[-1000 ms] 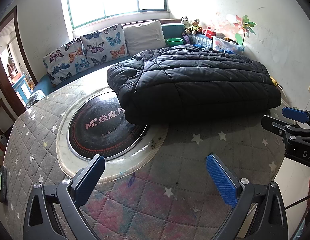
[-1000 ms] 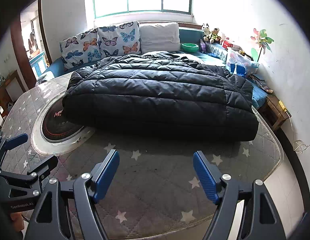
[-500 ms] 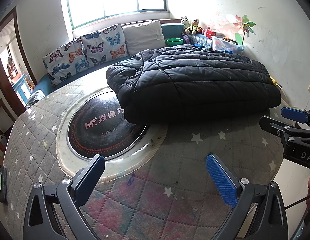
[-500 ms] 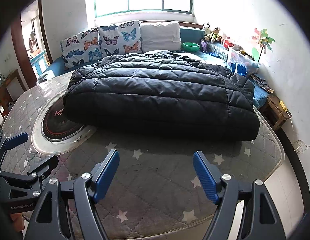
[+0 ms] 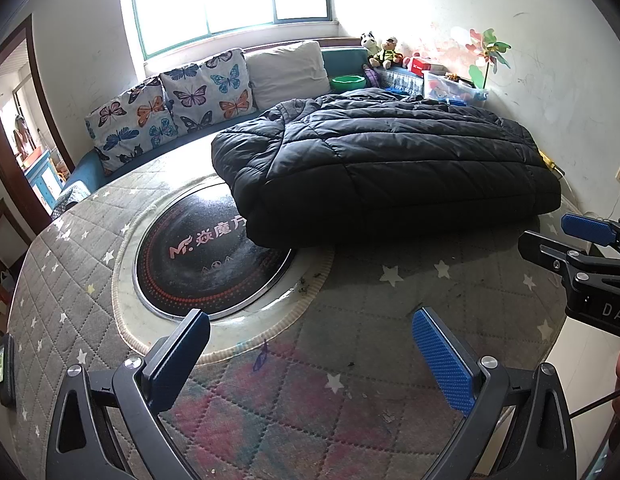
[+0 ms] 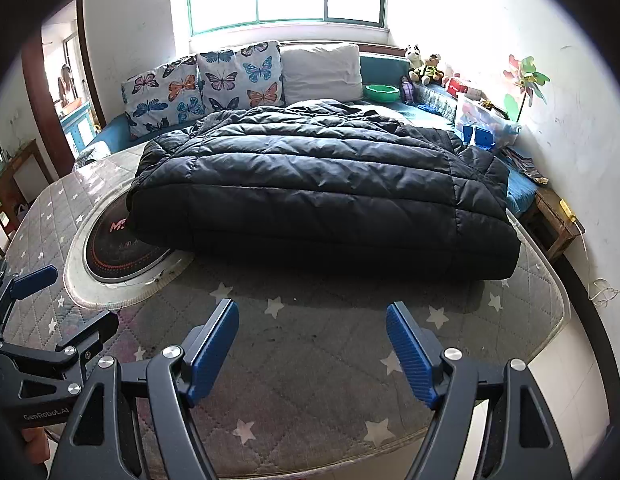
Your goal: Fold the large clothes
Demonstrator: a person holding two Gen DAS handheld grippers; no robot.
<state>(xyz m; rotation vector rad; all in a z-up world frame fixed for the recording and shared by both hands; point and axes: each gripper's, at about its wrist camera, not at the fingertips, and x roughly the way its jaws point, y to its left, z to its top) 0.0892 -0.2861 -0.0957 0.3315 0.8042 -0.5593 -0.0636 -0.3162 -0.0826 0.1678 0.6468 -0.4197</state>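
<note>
A large black quilted down jacket [image 5: 382, 168] lies folded in a thick block on the far half of the table; it also shows in the right wrist view [image 6: 322, 188]. Its left end overlaps the round black cooktop. My left gripper [image 5: 310, 336] is open and empty, hovering over the near table edge, well short of the jacket. My right gripper [image 6: 312, 328] is open and empty, also above the near edge in front of the jacket. Each gripper shows at the side of the other's view, the right one [image 5: 558, 236] and the left one [image 6: 69, 300].
The table carries a grey quilted star-patterned cover [image 5: 390, 320] with a round black induction cooktop [image 5: 205, 264] set in it. Behind stands a bench with butterfly cushions [image 5: 169, 104], a green bowl [image 5: 348, 80], toys and boxes. A wooden stool [image 6: 554, 220] stands at the right wall.
Both grippers have stayed open and shifted only slightly; the jacket has not moved.
</note>
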